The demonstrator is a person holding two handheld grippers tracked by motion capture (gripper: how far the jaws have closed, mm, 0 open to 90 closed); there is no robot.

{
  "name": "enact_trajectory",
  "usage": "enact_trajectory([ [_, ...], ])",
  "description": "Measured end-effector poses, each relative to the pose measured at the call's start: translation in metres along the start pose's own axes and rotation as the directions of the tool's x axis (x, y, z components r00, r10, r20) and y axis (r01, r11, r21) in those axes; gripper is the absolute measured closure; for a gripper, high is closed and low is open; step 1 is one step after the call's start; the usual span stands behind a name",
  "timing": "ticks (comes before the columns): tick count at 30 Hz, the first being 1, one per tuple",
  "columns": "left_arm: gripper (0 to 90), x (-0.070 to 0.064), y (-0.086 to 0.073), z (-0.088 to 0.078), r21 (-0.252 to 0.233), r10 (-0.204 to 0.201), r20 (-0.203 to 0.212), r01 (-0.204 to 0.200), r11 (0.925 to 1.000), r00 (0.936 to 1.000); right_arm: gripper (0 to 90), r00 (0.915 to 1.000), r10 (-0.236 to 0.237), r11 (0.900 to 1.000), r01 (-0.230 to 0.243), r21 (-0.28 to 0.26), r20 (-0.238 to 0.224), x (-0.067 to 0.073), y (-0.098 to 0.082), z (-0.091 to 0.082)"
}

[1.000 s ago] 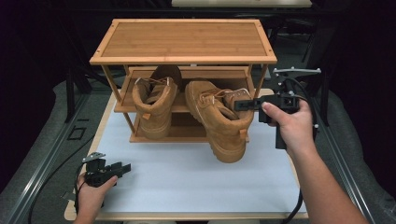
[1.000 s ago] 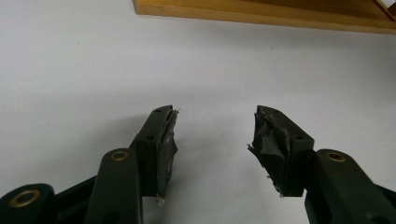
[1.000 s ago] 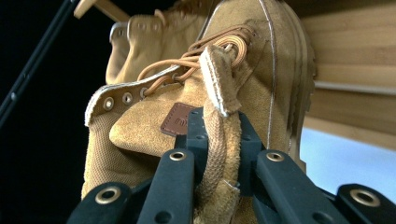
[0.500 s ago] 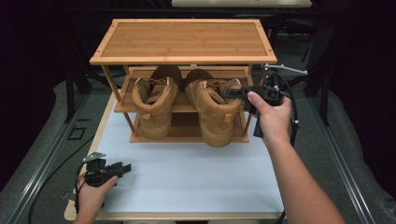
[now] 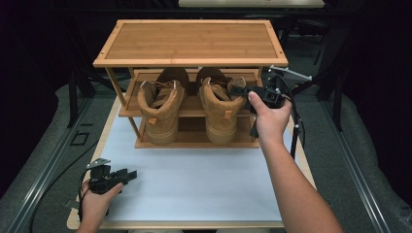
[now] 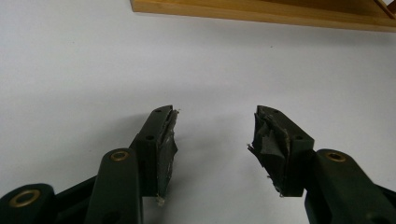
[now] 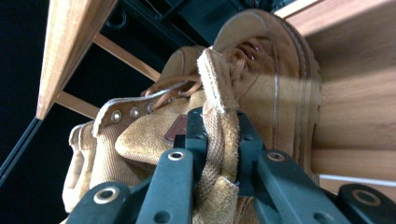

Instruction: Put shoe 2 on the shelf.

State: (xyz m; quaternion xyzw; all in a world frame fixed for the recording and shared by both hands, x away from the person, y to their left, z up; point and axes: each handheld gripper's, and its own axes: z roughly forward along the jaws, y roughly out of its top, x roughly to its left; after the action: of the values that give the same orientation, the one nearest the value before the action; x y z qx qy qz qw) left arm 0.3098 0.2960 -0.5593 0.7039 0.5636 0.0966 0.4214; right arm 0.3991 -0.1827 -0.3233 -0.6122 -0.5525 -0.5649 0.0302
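Observation:
Two tan suede boots stand on the middle shelf of a bamboo shoe rack [image 5: 189,46]. The left boot [image 5: 160,109] sits apart from both grippers. My right gripper [image 5: 238,90] is shut on the collar of the right boot [image 5: 218,109]; in the right gripper view its jaws pinch the folded collar edge [image 7: 215,135] under the rack's top board [image 7: 70,42]. My left gripper [image 5: 127,175] rests low over the white mat at the front left, open, with nothing between its fingers [image 6: 161,140].
The white mat [image 5: 204,179] covers the table in front of the rack. The rack's bottom shelf [image 5: 194,138] lies under the boots' toes. A stand with cable [image 5: 294,121] rises at the rack's right side. The rack's base edge [image 6: 261,11] shows ahead of the left gripper.
The right gripper has carried the right boot leftward and deeper onto the middle shelf, beside the left boot. The left gripper has stayed put.

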Motion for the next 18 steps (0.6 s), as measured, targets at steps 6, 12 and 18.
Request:
enact_trajectory([
  [6,48.0,-0.0022,0.0011,-0.0007,-0.008,0.002,0.001,-0.002,1.0000,1.0000,75.6,0.9993,-0.037,0.999,0.037,-0.008,-0.001,0.0028,-0.0064,0.0015],
  [12,48.0,-0.0045,0.0029,-0.0012,-0.016,0.009,0.002,-0.009,0.9998,1.0000,66.9,0.9987,-0.045,0.999,0.045,-0.004,-0.024,0.0004,-0.0059,0.0028],
  [18,48.0,-0.0046,0.0046,-0.0007,-0.019,0.006,0.004,-0.006,0.9998,1.0000,62.3,0.9972,-0.072,0.997,0.072,-0.001,-0.022,0.0018,-0.0050,0.0023],
])
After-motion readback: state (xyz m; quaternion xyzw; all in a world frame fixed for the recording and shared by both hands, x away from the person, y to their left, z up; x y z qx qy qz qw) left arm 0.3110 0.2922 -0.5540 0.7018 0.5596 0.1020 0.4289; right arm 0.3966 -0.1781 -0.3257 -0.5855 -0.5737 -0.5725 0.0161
